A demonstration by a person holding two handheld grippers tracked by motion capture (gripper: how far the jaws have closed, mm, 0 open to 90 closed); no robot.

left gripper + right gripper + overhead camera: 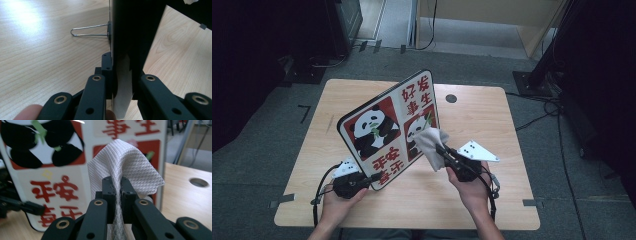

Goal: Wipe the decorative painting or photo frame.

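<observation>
A white board (387,125) printed with pandas and red characters stands tilted on the wooden table (492,125). My left gripper (374,177) is shut on its lower edge. In the left gripper view the jaws (120,72) clamp the board's edge (125,37), and a wire stand (90,30) sticks out from the board's back. My right gripper (439,148) is shut on a white waffle-weave cloth (429,140) held at the board's printed face. In the right gripper view the cloth (125,162) bunches up out of the shut gripper (118,187) in front of the board (62,182).
A round cable hole (451,98) sits near the table's far right edge. Cables (542,117) run over the grey floor to the right, beside a black stand base (534,80). Dark equipment (312,65) stands off the far left corner.
</observation>
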